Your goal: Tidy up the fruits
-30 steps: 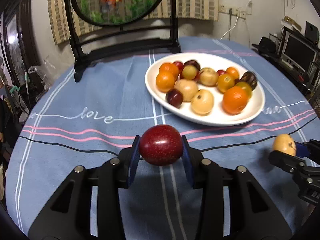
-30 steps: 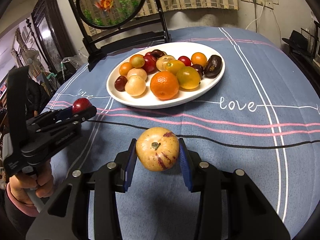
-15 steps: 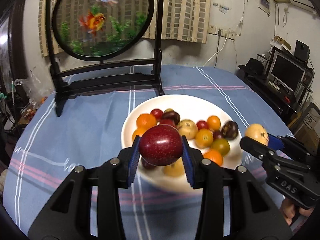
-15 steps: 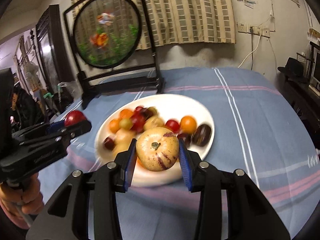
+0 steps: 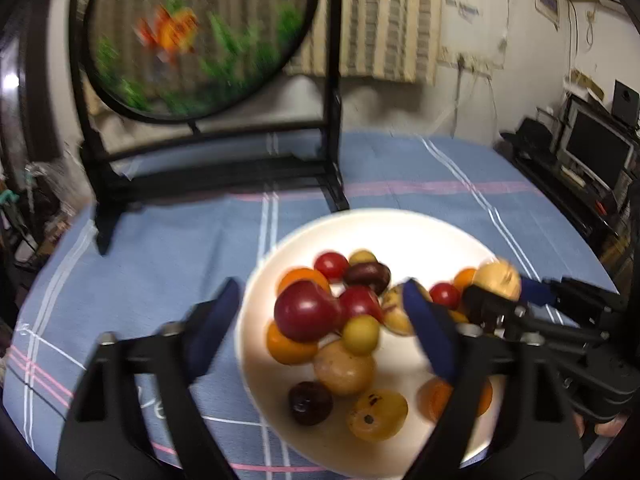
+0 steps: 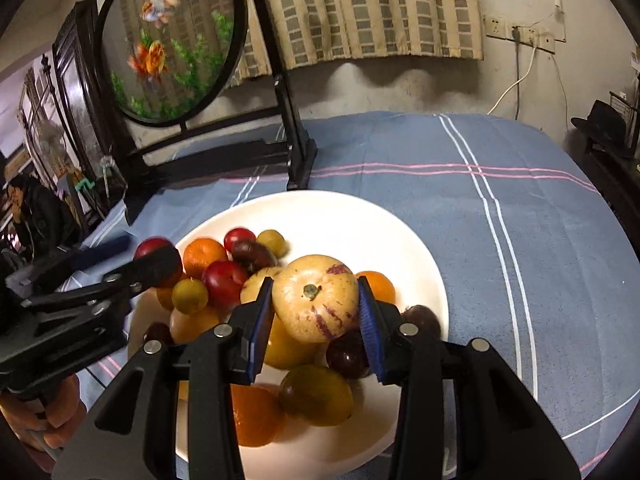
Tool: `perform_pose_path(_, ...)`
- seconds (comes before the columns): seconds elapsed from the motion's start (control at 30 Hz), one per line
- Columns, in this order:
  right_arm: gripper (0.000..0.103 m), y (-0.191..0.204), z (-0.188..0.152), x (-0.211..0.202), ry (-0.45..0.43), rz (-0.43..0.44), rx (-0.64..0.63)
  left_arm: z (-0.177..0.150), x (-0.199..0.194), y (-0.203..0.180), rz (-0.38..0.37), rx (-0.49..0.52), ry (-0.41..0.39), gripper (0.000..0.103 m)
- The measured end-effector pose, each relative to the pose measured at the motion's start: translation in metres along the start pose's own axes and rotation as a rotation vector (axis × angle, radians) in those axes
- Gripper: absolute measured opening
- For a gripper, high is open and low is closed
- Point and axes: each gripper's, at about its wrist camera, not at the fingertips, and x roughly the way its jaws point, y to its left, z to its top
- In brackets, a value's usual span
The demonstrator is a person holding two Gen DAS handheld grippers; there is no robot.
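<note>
Over the white plate [image 6: 400,240] on the blue-clothed counter [image 6: 520,208], both grippers have just been letting go of their fruit.

The left gripper [image 5: 320,316] stands wide, its blue pads well clear of the red plum [image 5: 306,310], which sits on the pile of oranges, plums and yellow fruit in the plate. The right gripper [image 6: 316,316] has its jaws parted too, with the pale yellow, purple-streaked fruit [image 6: 316,296] between them above the pile; a thin gap shows at each pad, so it looks released rather than clenched. A round fish picture [image 6: 172,40] in a black stand is behind the plate.
</note>
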Motion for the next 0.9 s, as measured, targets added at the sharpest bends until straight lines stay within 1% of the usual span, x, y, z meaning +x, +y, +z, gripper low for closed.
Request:
perform_pose_path(0.03, 0.064, 0.002, -0.001, -0.005, -0.026, -0.009, -0.002, 0.0, -0.006, 0.0, -0.004, 0.003, -0.011, 0.09)
perform_pose_path(0.07, 0.067, 0.003, -0.002, -0.01, -0.048, -0.016, -0.006, -0.001, -0.011, -0.001, -0.012, 0.005, -0.013, 0.092)
perform_pose_path(0.1, 0.067, 0.005, -0.003, -0.016, -0.065, -0.022, -0.019, -0.002, -0.017, 0.0, -0.014, 0.004, -0.008, 0.094)
perform_pose_path(0.17, 0.067, 0.008, -0.006, -0.028, -0.068, -0.023, -0.03, -0.007, -0.031, 0.001, -0.004, 0.012, -0.003, 0.094)
perform_pose_path(0.23, 0.068, 0.011, -0.015, -0.046, -0.063, 0.002, -0.041, -0.016, -0.047, 0.002, 0.002, 0.025, -0.005, 0.095)
perform_pose_path(0.27, 0.071, 0.013, -0.021, -0.055, -0.065, 0.014, -0.049, -0.024, -0.06, 0.003, 0.007, 0.026, -0.013, 0.096)
perform_pose_path(0.3, 0.077, 0.015, -0.031, -0.068, -0.073, 0.019, -0.061, -0.03, -0.069, 0.004, 0.012, 0.024, -0.02, 0.101)
perform_pose_path(0.33, 0.079, 0.016, -0.038, -0.076, -0.082, 0.018, -0.064, -0.039, -0.079, 0.005, 0.017, 0.025, -0.025, 0.101)
perform_pose_path(0.4, 0.102, 0.019, -0.057, -0.096, -0.097, 0.019, -0.074, -0.059, -0.1, 0.004, 0.012, 0.037, -0.026, 0.101)
perform_pose_path(0.43, 0.102, 0.02, -0.065, -0.103, -0.095, 0.017, -0.082, -0.065, -0.107, 0.003, 0.014, 0.041, -0.024, 0.101)
perform_pose_path(0.53, 0.102, 0.025, -0.089, -0.122, -0.053, -0.007, -0.1, -0.09, -0.133, 0.003, 0.014, 0.038, -0.029, 0.101)
perform_pose_path(0.63, 0.102, 0.026, -0.117, -0.142, -0.072, -0.025, -0.11, -0.115, -0.155, 0.004, 0.007, 0.036, -0.039, 0.101)
perform_pose_path(0.73, 0.102, 0.028, -0.133, -0.149, -0.053, -0.036, -0.137, -0.135, -0.171, 0.003, 0.043, 0.044, -0.047, 0.101)
perform_pose_path(0.83, 0.102, 0.031, -0.145, -0.159, -0.058, -0.063, -0.164, -0.145, -0.176, 0.0, 0.043, 0.058, -0.061, 0.101)
perform_pose_path(0.9, 0.102, 0.031, -0.148, -0.165, -0.078, -0.073, -0.166, -0.148, -0.174, -0.002, 0.043, 0.058, -0.048, 0.101)
